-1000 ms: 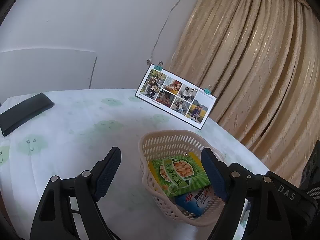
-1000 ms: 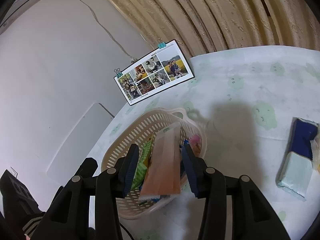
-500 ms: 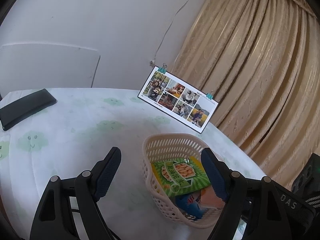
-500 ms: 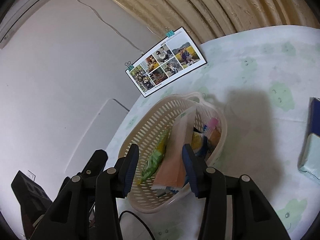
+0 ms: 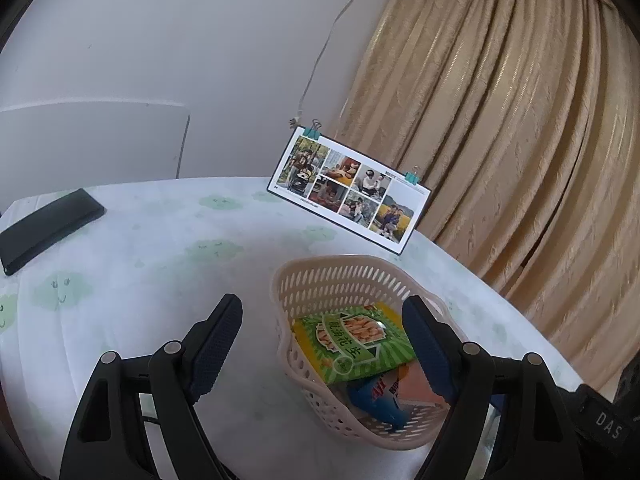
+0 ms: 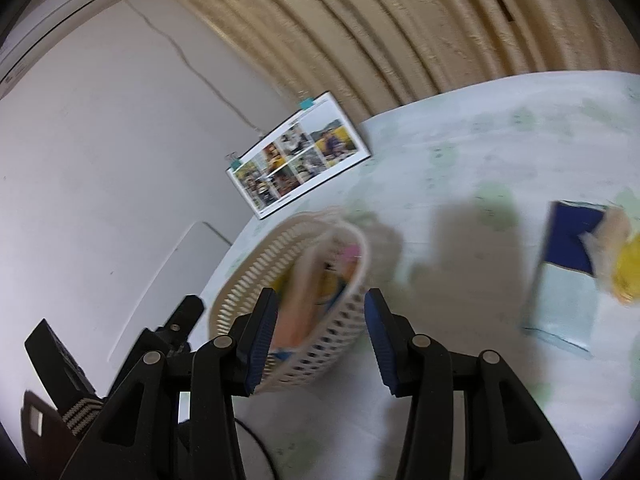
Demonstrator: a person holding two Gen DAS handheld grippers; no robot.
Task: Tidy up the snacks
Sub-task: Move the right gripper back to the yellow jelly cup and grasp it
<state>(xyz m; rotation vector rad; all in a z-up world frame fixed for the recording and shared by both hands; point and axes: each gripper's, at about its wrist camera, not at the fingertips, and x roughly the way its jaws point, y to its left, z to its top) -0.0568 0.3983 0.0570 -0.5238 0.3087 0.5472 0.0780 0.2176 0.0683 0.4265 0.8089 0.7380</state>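
A beige plastic basket [image 5: 340, 260] stands on the table and holds a green peanut packet [image 5: 356, 340], a blue packet [image 5: 372, 396] and an orange-pink packet [image 5: 416, 388]. My left gripper [image 5: 320, 308] is open, its fingers straddling the basket's near-left wall from above. In the blurred right wrist view, the right gripper [image 6: 320, 300] is open just above the basket [image 6: 320, 344], and the orange-pink packet [image 6: 300, 300] lies inside, free of the fingers. A blue-and-white packet [image 6: 568, 272] and a yellow item [image 6: 624, 276] lie on the table to the right.
A photo card [image 5: 348, 192] with two binder clips stands behind the basket. A flat black object [image 5: 48, 228] lies at the table's far left. A tan curtain [image 5: 520, 120] hangs beyond the table's right edge. The left gripper's body [image 6: 172, 328] shows beside the basket.
The right gripper has opened and let go of the orange-pink packet, which now lies in the basket. The right view has swung toward the packets on the right. The left gripper barely moved.
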